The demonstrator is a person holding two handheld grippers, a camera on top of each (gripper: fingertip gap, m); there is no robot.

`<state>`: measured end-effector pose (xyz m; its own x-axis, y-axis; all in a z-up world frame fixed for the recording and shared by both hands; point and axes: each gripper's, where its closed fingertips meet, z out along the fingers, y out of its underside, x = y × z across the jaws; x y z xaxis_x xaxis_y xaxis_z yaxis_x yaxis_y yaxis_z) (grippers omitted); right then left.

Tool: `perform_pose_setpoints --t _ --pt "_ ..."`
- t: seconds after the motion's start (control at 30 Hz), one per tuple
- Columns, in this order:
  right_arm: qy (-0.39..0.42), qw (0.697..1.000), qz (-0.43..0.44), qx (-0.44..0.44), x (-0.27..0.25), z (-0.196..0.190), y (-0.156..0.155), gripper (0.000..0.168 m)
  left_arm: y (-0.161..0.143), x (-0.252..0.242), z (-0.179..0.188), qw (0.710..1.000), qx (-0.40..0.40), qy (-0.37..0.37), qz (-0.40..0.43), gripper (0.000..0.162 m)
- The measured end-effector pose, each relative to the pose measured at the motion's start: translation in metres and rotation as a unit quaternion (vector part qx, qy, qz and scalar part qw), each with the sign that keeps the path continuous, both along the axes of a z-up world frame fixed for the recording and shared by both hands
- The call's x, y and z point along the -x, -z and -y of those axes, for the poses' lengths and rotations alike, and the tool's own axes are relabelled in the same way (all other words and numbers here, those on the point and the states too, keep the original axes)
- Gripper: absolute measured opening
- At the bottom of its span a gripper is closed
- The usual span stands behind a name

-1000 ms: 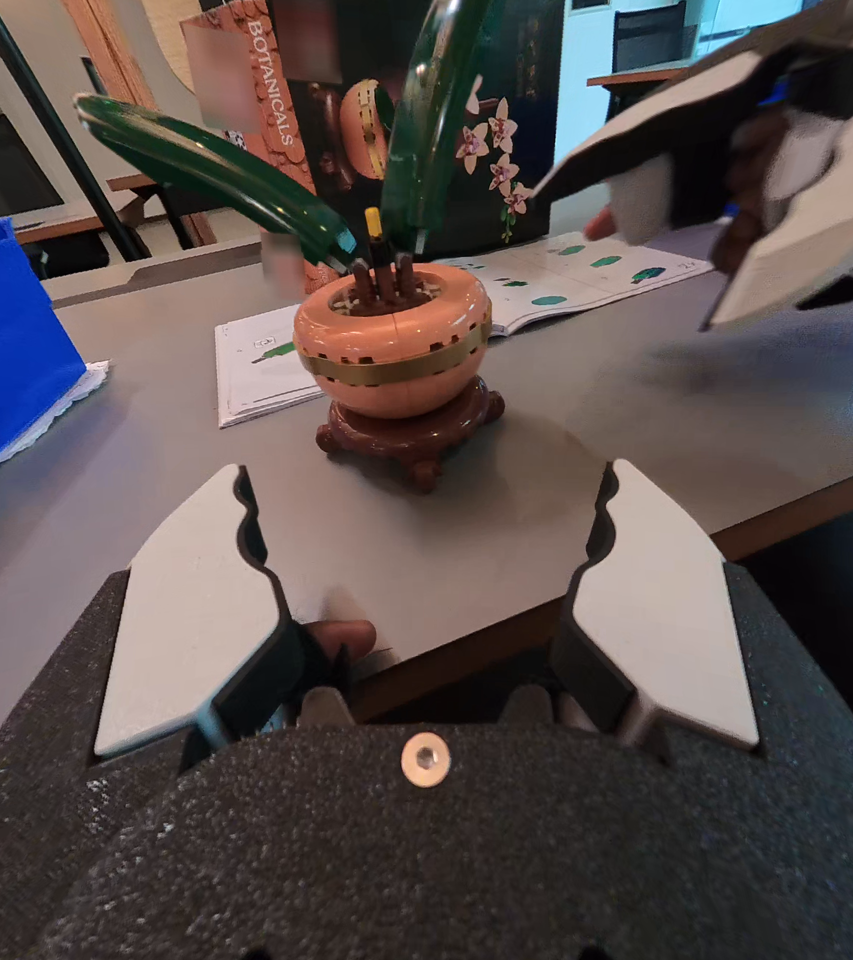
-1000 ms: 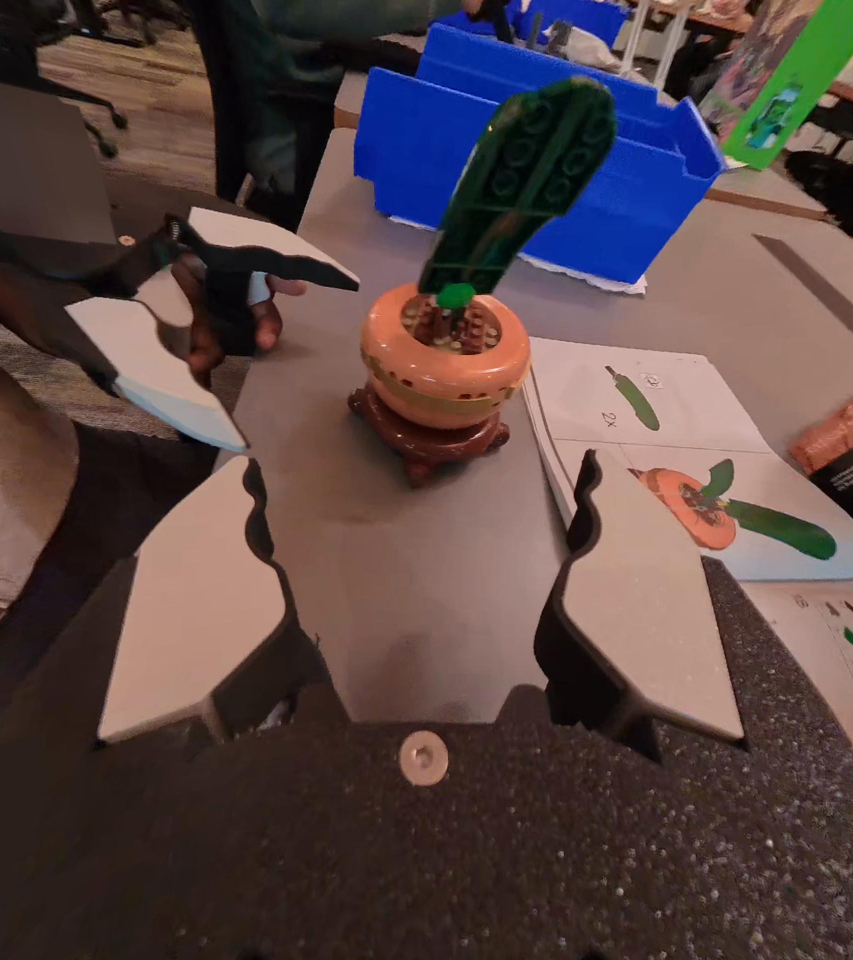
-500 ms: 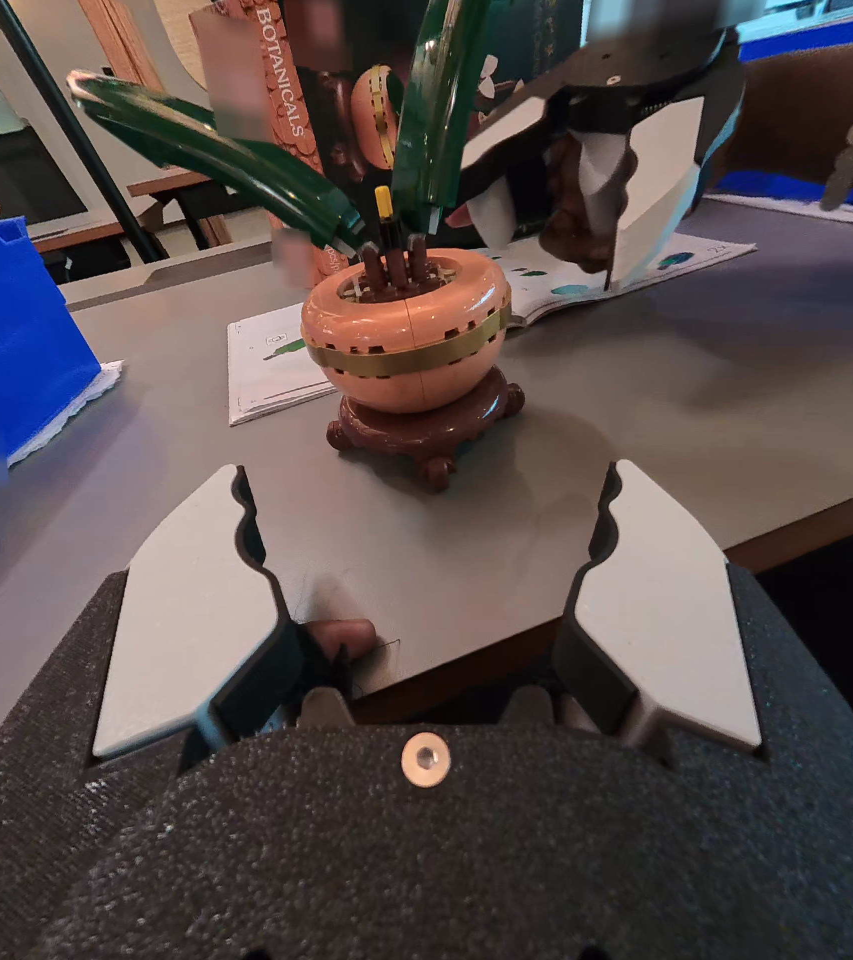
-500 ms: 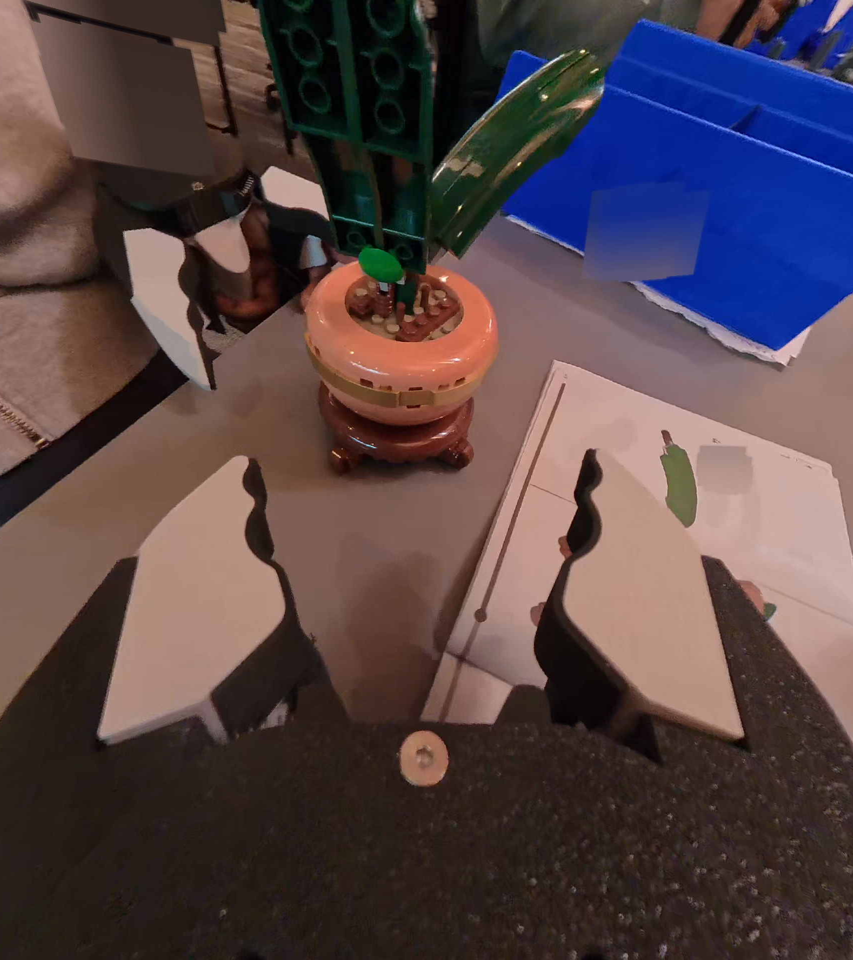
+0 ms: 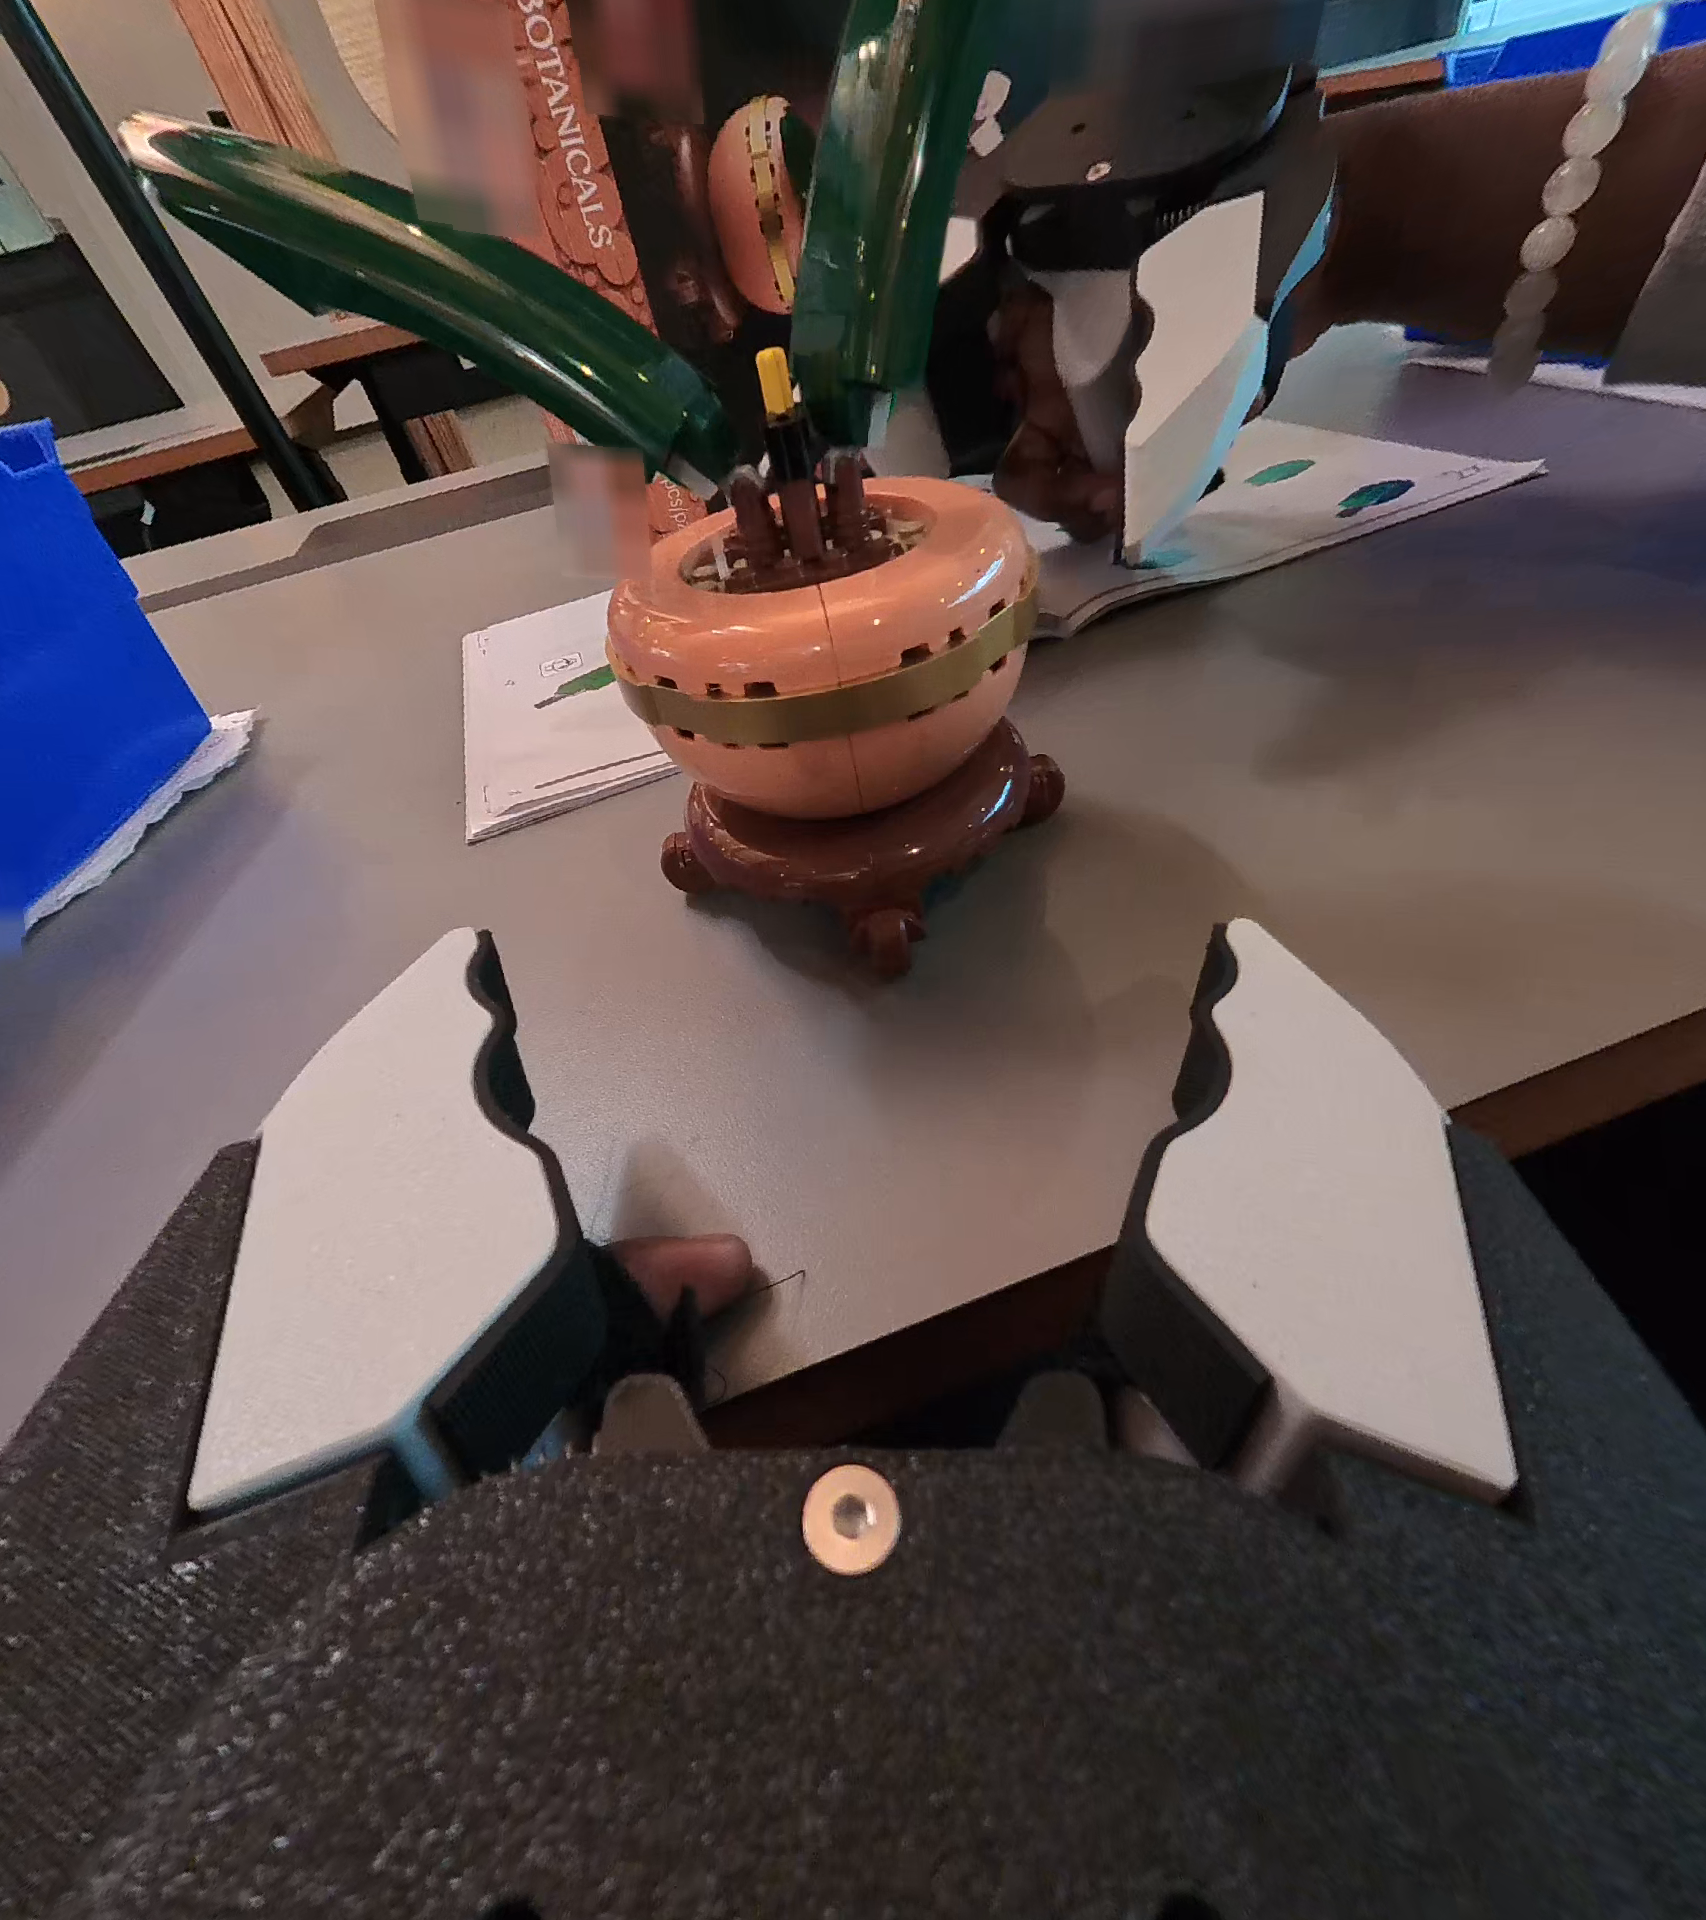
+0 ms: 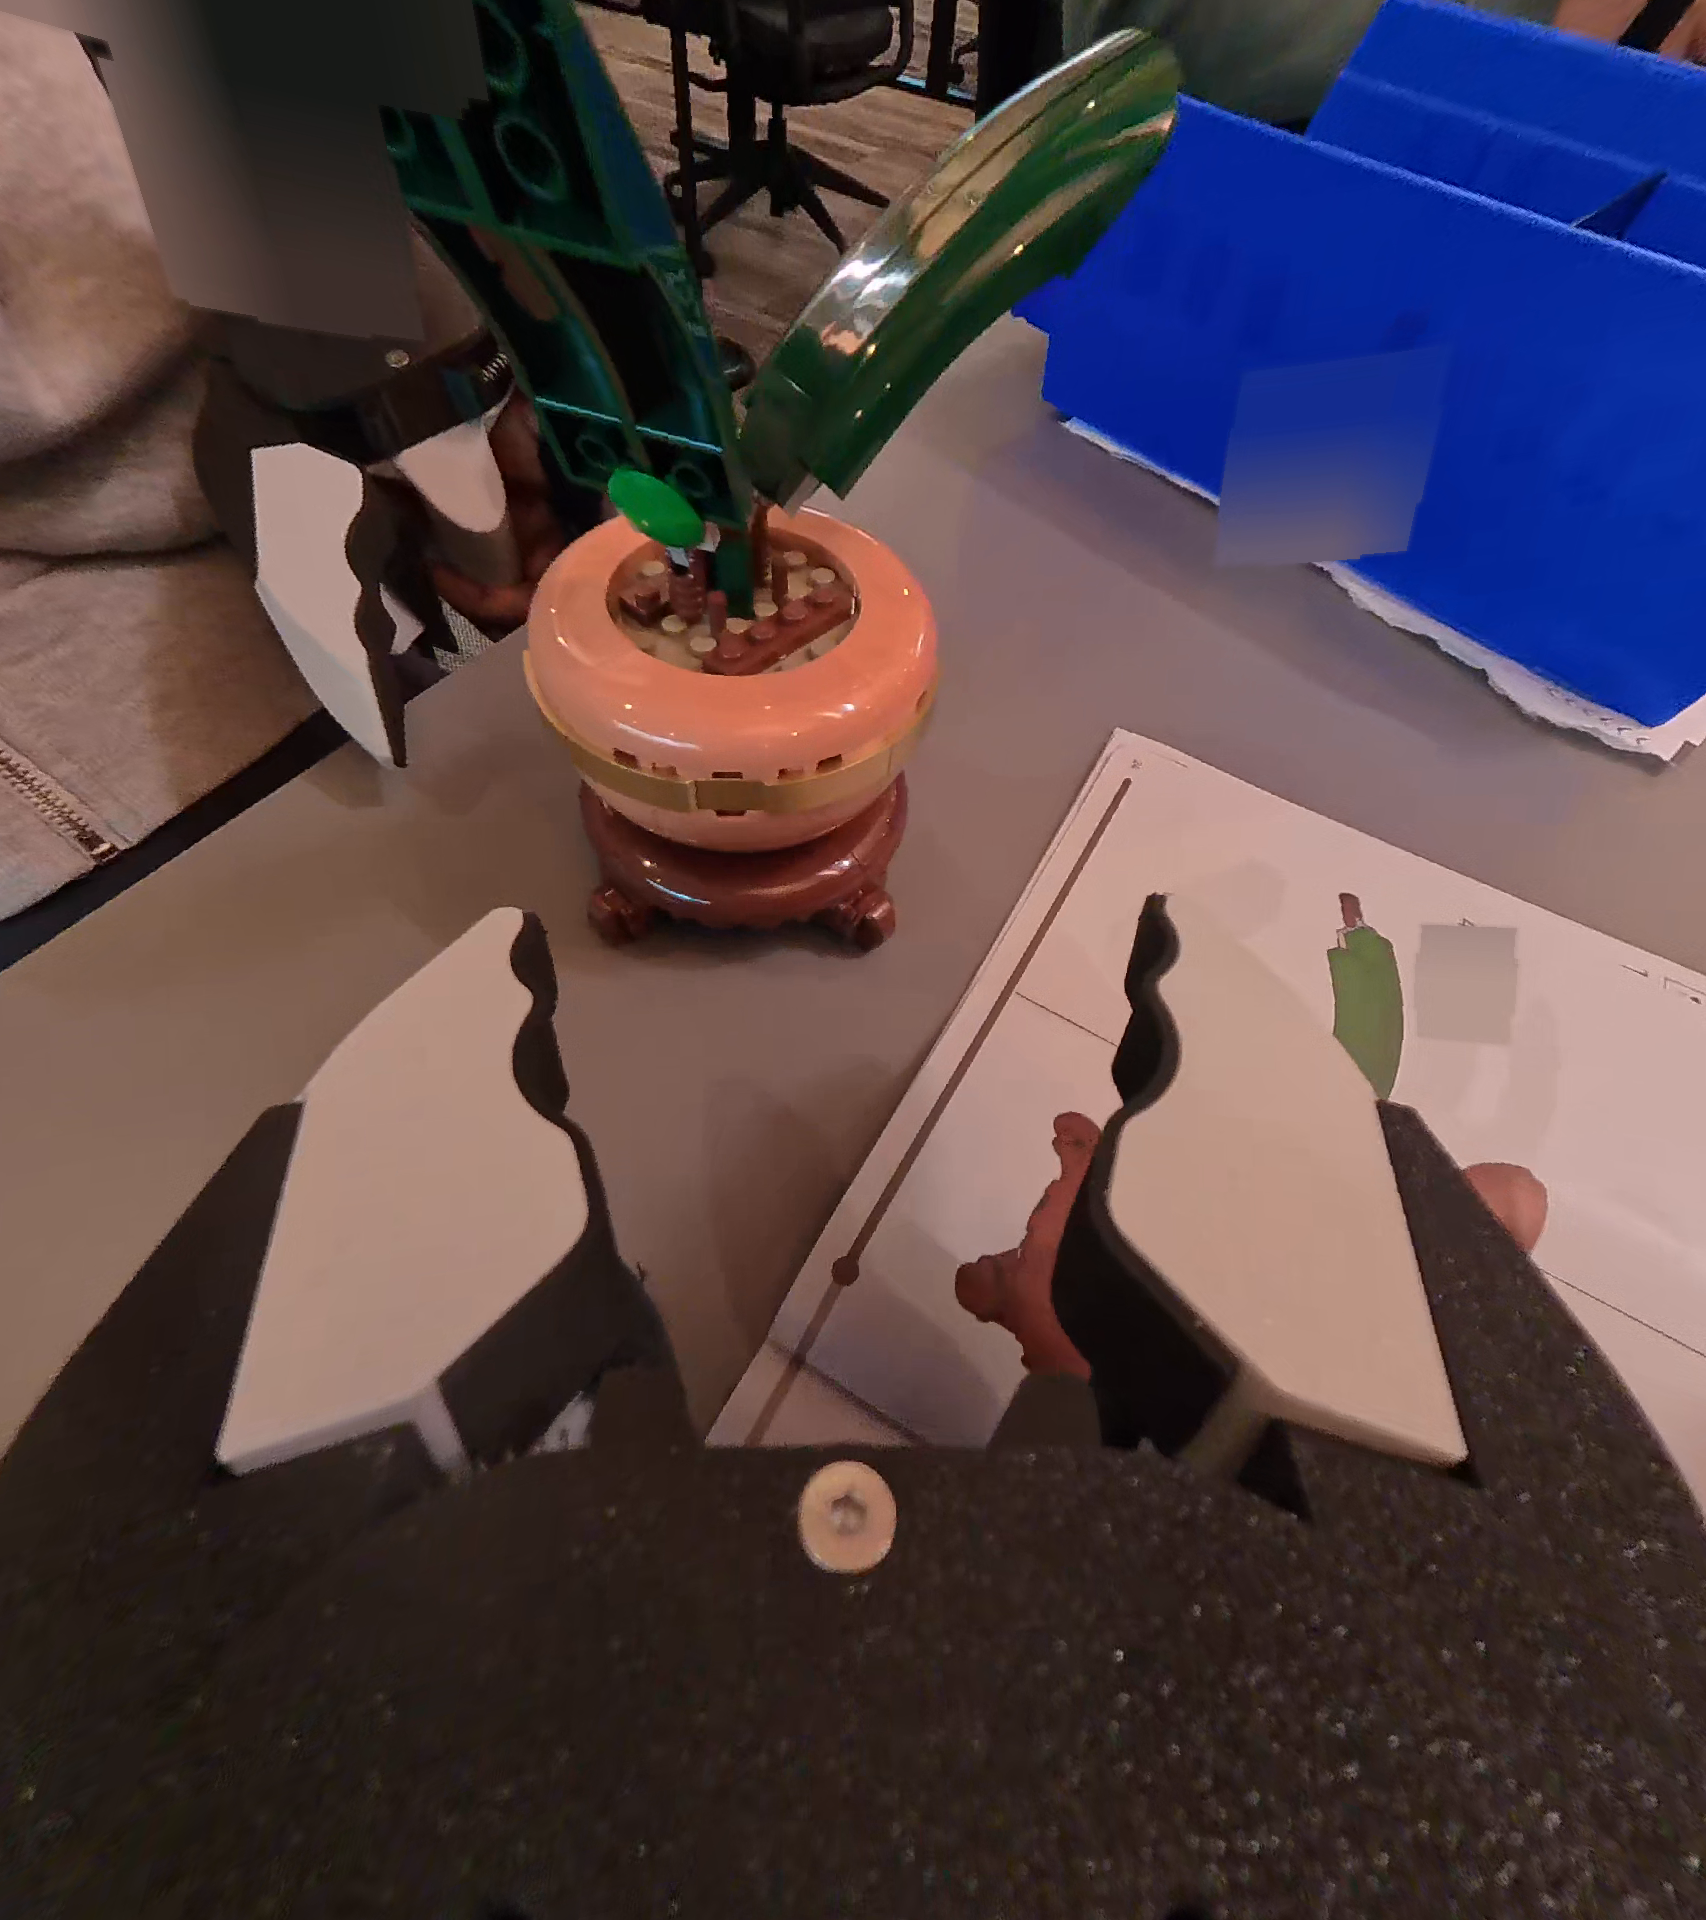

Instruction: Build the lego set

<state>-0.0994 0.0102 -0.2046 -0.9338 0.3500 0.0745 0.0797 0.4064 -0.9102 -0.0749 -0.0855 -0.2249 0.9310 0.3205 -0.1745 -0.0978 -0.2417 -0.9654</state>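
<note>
Both tools, left (image 5: 849, 1039) and right (image 6: 838, 1023), gape empty around one pot (image 5: 821, 665) bearing two leaves (image 5: 433, 296).

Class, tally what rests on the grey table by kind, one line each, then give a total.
Lego pot with leaves: 1
Instruction booklet: 1
Blue bin: 1
Set box: 1
Total: 4

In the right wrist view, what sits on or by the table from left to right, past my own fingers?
Left gripper → pot → booklet → blue bin.
</note>
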Motion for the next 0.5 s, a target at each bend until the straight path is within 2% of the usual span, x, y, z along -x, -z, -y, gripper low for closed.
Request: perform_pose_setpoints --t 0.23,0.37,0.5 --pt "0.029 0.999 -0.014 0.015 0.004 -0.003 -0.006 0.109 -0.005 0.000 0.002 1.000 -0.003 0.023 0.010 0.122" --pt "0.084 0.996 -0.027 0.019 0.002 -0.008 -0.007 0.112 -0.024 0.004 0.007 0.996 -0.016 0.088 0.002 0.122" --pt "0.164 0.986 -0.036 0.024 -0.002 -0.019 -0.013 0.121 -0.031 0.020 0.017 0.987 0.022 0.160 -0.006 0.131"
